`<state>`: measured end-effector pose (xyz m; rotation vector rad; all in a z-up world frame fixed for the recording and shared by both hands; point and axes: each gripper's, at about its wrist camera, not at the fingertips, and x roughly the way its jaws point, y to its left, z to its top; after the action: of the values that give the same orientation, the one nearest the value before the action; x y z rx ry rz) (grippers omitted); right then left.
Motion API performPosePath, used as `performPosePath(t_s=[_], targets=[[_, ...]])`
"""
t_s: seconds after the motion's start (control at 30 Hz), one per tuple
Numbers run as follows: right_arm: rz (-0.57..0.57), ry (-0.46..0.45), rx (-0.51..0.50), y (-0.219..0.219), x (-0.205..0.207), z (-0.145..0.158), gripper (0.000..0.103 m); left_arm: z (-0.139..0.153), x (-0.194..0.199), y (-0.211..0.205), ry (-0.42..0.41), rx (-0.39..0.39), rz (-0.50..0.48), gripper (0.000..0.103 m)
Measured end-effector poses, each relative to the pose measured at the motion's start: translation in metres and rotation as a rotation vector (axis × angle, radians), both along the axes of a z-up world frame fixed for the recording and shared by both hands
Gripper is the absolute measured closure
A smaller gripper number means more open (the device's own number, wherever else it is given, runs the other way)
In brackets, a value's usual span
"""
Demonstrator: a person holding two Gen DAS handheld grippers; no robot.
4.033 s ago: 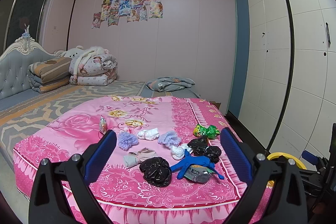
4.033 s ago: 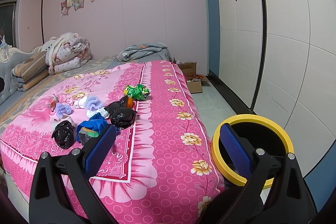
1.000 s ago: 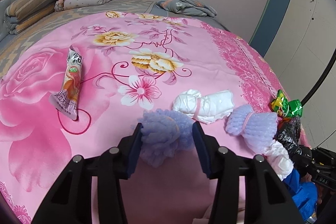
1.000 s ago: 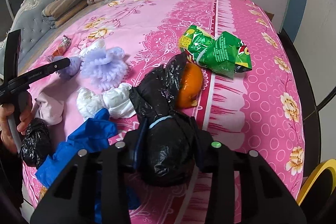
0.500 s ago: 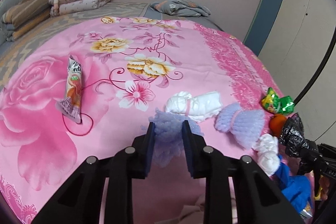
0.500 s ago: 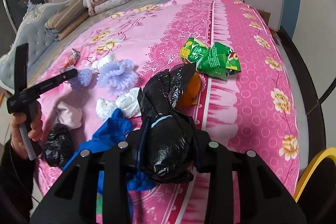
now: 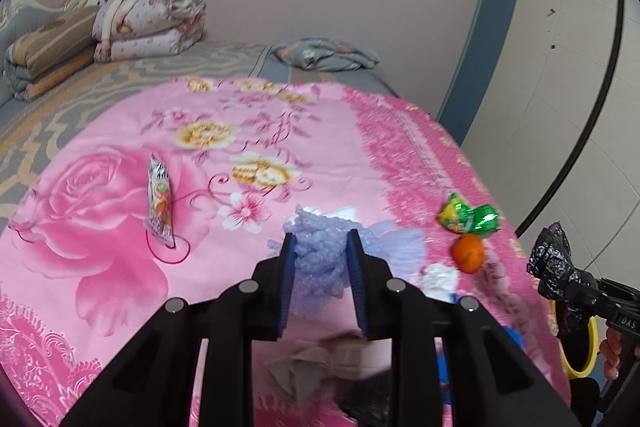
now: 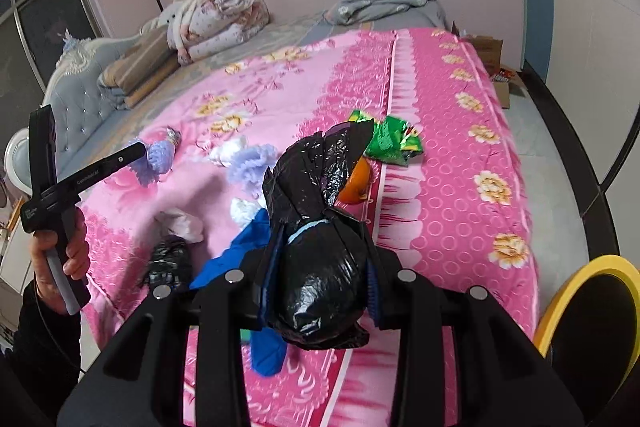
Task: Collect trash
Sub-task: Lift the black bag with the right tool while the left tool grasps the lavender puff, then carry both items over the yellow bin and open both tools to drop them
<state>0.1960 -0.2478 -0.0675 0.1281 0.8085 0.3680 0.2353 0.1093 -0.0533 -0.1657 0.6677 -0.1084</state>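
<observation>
The right gripper [image 8: 320,275] is clamped on a knotted black plastic trash bag [image 8: 316,247], contents not visible, held above the pink floral bedsheet [image 8: 460,163]; the yellow-rimmed black bin [image 8: 580,291] stands beside the bed, its interior dark. The left gripper [image 7: 320,279] is clamped on a lilac foam-net wad [image 7: 320,255]. Beyond lie a second lilac foam net [image 8: 252,163], an orange fruit [image 7: 467,254] and a crumpled green snack wrapper [image 7: 468,215].

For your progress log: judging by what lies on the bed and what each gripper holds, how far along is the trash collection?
Done: nothing visibly binned; the yellow-rimmed bin shows no trash inside.
In hand: the left gripper clamps a purple foam net; the right gripper clamps a tied black bag.
Left on the bed: green wrapper, orange, snack stick, blue glove, another black bag.
</observation>
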Motion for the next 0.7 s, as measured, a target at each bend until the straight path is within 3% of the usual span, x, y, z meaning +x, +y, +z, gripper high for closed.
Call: performPosePath(t_s=[0.7], targets=[[-0.224, -0.188, 0.052, -0.124, -0.096, 0.101, 0.07, 0.115, -0.066, -0.155, -0.178, -0.015, -0.239, 0.079]])
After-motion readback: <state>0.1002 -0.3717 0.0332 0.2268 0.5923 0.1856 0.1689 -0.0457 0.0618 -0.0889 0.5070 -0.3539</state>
